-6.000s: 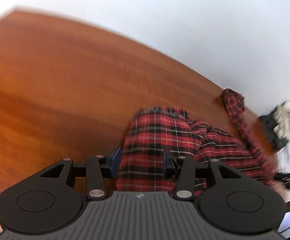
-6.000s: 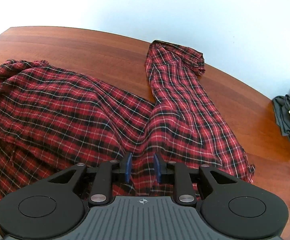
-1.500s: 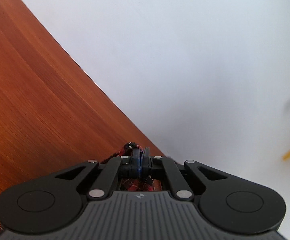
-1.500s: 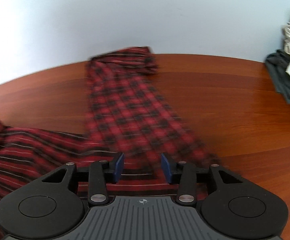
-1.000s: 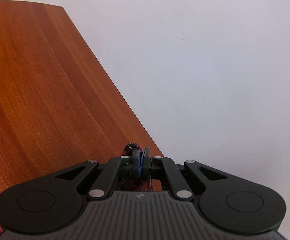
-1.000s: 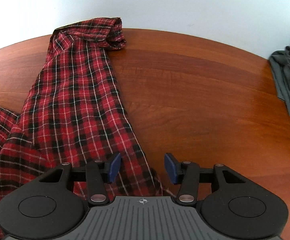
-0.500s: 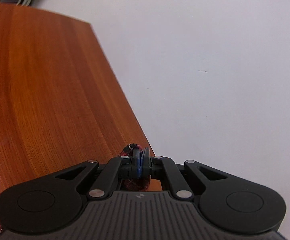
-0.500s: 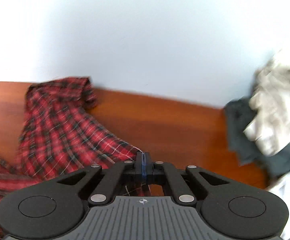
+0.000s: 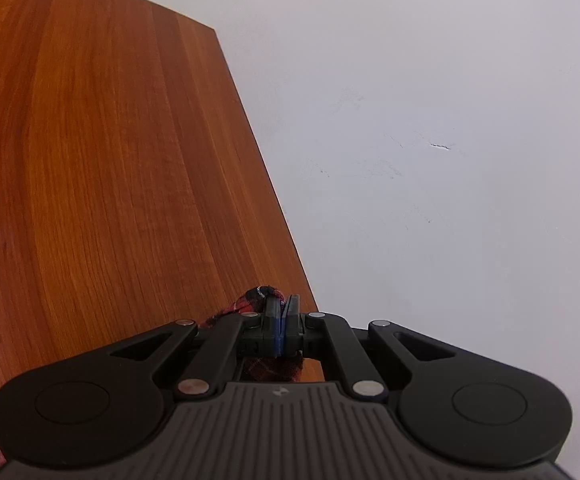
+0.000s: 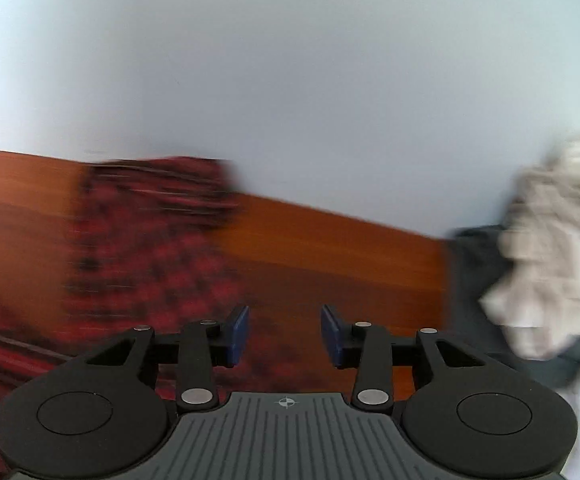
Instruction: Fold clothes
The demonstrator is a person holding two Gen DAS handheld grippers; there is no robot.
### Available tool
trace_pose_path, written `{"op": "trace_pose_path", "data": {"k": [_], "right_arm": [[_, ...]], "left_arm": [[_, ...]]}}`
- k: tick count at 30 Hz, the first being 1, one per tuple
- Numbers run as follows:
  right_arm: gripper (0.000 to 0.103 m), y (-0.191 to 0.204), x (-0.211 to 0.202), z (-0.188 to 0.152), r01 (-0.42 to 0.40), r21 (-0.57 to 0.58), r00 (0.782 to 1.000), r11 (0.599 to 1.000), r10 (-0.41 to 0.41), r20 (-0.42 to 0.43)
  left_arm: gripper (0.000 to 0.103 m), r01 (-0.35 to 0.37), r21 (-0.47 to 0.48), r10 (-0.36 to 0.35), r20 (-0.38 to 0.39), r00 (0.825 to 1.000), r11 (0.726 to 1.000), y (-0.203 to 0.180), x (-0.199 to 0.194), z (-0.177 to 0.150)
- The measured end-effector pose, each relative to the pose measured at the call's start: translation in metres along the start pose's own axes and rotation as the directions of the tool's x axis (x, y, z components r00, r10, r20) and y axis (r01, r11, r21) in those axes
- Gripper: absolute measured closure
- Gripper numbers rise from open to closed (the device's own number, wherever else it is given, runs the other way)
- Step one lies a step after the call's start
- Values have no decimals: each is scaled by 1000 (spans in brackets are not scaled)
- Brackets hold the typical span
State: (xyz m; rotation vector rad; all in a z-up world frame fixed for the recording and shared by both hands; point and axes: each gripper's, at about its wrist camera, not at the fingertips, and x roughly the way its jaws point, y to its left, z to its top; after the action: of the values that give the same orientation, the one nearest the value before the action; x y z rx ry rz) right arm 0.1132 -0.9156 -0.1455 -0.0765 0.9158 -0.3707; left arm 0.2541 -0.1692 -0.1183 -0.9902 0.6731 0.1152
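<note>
Red-and-black plaid cloth of the shirt [image 9: 259, 295] is pinched between the closed blue pads of the left gripper [image 9: 283, 322], a small bunch of it being seen above the fingertips and a little more below them, through the gap in the linkage. This pinch is held just at the far edge of the wooden table [image 9: 110, 180], where the board meets the white wall [image 9: 430, 140]. Another scrap of the same plaid is seen at the lower left corner of the left wrist view.

In the right wrist view the right gripper [image 10: 285, 334] is shown with its jaws spread apart and nothing caught between the pads. The picture is smeared by motion, so fine detail cannot be made out. The plaid garment is spread across the left half of the tabletop, one long part of it reaching to the table's far edge, and its near edge lies below and around the left pad. At the right side a crumpled pale cloth [image 10: 558, 248] is piled on a dark grey garment [image 10: 474, 264], well apart from the plaid.
</note>
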Motion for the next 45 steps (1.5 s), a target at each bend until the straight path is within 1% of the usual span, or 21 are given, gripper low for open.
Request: {"op": "trace_pose_path", "data": {"k": [1, 2, 6, 8, 9, 11, 12, 17, 20, 22, 26, 28, 29, 30, 31, 32, 33, 36, 39, 42, 45], "right_arm": [[61, 12, 1, 1, -52, -8, 999, 999, 52, -5], [61, 23, 3, 1, -82, -18, 997, 996, 82, -8], [61, 63, 14, 0, -168, -35, 985, 985, 167, -32], [61, 79, 20, -2, -196, -44, 979, 980, 194, -56], [61, 87, 23, -2, -200, -50, 978, 978, 197, -67], [61, 98, 27, -2, -200, -47, 977, 979, 196, -81], [61, 100, 29, -2, -200, -40, 977, 979, 196, -87], [61, 111, 31, -1, -184, -23, 977, 983, 180, -113], [61, 111, 36, -1, -177, -12, 976, 984, 174, -129], [61, 111, 37, -4, -171, -1, 975, 985, 169, -141], [60, 113, 35, -9, -171, 10, 974, 985, 170, -152], [60, 116, 33, -10, -181, 0, 971, 983, 179, -161], [60, 117, 33, -11, -180, -8, 970, 984, 177, -167], [60, 117, 33, -12, -177, -12, 970, 984, 172, -173], [60, 117, 34, -13, -174, -14, 969, 985, 169, -179], [60, 117, 35, -14, -169, -14, 969, 985, 164, -184], [60, 116, 34, -14, -162, -12, 970, 987, 157, -186], [60, 114, 31, -14, -137, -10, 974, 991, 133, -186], [60, 112, 26, -6, -137, 12, 979, 990, 137, -149], [60, 119, 32, 6, -165, 39, 978, 986, 169, -121], [59, 133, 52, 15, -184, 4, 972, 983, 182, -148]], "left_arm": [[100, -1, 11, 1, -10, 1000, 1000, 2, 2, 3], [100, -2, 22, 2, -19, 1000, 1000, 3, 4, 6], [100, -3, 65, 7, -59, 998, 998, 10, 12, 17], [98, 20, 68, -13, -106, 994, 997, 15, 17, 23], [95, 35, 79, -24, -135, 991, 996, 18, 21, 25], [76, 60, 102, -40, -187, 982, 993, 23, 27, 29], [74, 70, 114, -45, -210, 977, 991, 26, 29, 30], [70, 115, 163, -57, -323, 945, 980, 40, 41, 33], [66, 142, 169, -70, -374, 925, 975, 48, 47, 28], [65, 148, 167, -70, -401, 913, 975, 52, 50, 21], [65, 179, 171, -85, -451, 888, 969, 54, 53, 7], [65, 199, 181, -94, -467, 879, 963, 54, 54, 0], [71, 208, 190, -96, -473, 876, 959, 53, 53, -3], [79, 215, 215, -94, -464, 881, 953, 51, 51, -5], [96, 215, 250, -90, -432, 897, 944, 47, 45, -6], [99, 214, 285, -87, -399, 913, 934, 44, 40, -6], [99, 211, 314, -87, -366, 927, 926, 41, 34, -7], [99, 190, 276, -115, -267, 957, 942, 41, 17, 5], [100, 173, 247, -123, -208, 970, 953, 41, 5, 16], [100, 171, 235, -129, -183, 975, 957, 39, -3, 24], [100, 170, 235, -135, -158, 978, 957, 35, -9, 29]]}}
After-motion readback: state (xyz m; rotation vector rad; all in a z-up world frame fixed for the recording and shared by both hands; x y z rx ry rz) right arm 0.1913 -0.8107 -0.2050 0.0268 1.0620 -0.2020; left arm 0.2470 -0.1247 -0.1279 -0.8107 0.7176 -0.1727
